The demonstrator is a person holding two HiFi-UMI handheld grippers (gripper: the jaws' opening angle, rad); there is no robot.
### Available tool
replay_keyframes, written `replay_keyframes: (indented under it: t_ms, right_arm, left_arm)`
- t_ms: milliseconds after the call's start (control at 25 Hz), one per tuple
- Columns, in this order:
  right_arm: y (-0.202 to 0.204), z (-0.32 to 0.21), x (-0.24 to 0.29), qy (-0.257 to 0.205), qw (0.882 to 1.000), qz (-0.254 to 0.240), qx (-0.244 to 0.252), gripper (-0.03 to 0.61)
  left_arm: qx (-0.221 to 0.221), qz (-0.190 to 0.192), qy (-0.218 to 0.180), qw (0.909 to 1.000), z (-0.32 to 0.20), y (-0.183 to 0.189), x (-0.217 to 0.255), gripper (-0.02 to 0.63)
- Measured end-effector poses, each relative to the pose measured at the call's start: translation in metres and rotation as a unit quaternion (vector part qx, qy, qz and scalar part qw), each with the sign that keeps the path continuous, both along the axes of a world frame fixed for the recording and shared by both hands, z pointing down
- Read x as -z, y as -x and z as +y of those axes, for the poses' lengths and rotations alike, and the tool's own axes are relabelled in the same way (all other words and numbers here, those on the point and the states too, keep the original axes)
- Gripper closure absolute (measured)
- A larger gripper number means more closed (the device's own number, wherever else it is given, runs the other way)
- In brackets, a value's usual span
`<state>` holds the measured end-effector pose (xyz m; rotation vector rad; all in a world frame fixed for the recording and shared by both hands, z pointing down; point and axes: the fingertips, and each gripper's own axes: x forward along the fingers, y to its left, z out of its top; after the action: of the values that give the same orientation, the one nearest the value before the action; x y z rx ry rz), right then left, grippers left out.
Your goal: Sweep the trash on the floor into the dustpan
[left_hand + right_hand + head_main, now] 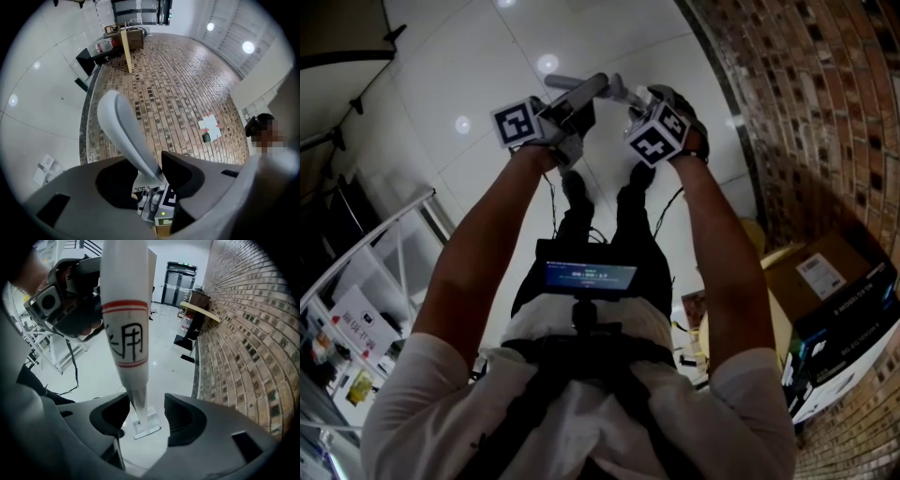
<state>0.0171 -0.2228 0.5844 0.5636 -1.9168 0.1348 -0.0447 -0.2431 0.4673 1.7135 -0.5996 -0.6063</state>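
Note:
In the head view both grippers are held out over the white tiled floor, the left gripper [574, 111] beside the right gripper [639, 111], with a grey handle [579, 88] between them. In the left gripper view that grey handle [123, 126] runs up from between the jaws and leans against the right jaw; the left jaw stands off it. In the right gripper view a white pole [125, 329] with red bands and black characters passes down between the wide jaws, untouched, to a white foot [146, 423] on the floor. The left gripper [70, 301] sits higher by the pole. White paper scraps [46, 165] lie on the tiles.
A brick wall [806, 112] runs along the right, with a cardboard box [820, 272] and a black box [853, 337] at its foot. A white rack [384, 253] stands on the left. Cables [553, 202] trail by the person's feet. A wooden table [201, 310] and doors [180, 282] are farther off.

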Motion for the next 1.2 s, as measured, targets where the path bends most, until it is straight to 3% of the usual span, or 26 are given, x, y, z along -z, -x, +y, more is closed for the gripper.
replay_keyframes:
  t_ms: [720,1200]
  right_arm:
    - [-0.004,-0.006,0.005,-0.008,0.999,-0.018,-0.029,0.266]
    - [-0.020,0.001,0.006,-0.011,0.999,-0.012,-0.050,0.239]
  left_arm:
    - [0.000,-0.039,-0.017,0.9991,0.001,0.011,0.005,0.384]
    - [0.010,-0.053,-0.017,0.9984,0.007,0.017,0.004,0.383]
